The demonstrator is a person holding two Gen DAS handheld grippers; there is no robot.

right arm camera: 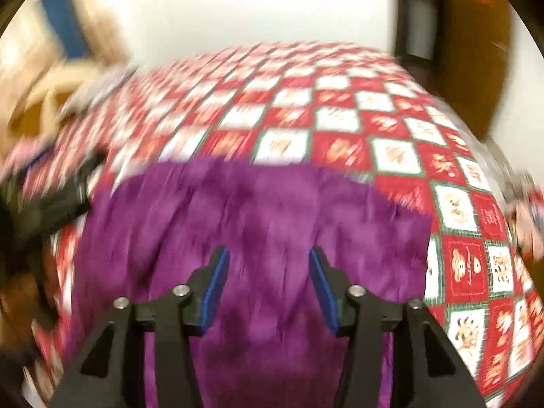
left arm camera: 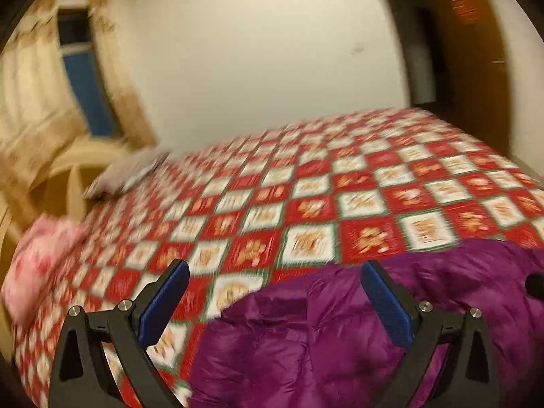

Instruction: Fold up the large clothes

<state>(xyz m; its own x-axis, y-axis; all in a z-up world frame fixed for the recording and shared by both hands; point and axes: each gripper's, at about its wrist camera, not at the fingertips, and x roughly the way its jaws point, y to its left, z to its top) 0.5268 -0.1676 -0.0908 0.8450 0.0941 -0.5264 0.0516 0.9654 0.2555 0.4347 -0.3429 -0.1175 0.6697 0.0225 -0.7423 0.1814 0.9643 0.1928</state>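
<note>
We see a shiny purple puffy jacket point(left arm camera: 323, 346) point(right arm camera: 258, 224) on a bedspread point(left arm camera: 306, 197) point(right arm camera: 340, 125) of red and white squares with green edges, a pink pillow point(left arm camera: 37, 265), a grey pillow point(left arm camera: 129, 173), cream curtains point(left arm camera: 30, 95), and black grippers with blue pads point(left arm camera: 163, 306) point(right arm camera: 216, 292).

Before me, a bed point(left arm camera: 340, 176) under a red-and-white checked cover fills the middle ground. A plain white wall point(left arm camera: 258, 54) stands behind it. Far left, cream curtains point(left arm camera: 30, 78) frame a dark blue window point(left arm camera: 85, 78). A cream headboard point(left arm camera: 78, 166) stands left of the bed; a brown wooden door point(left arm camera: 476, 51) stands far right. Light is warm and yellowish.
</note>
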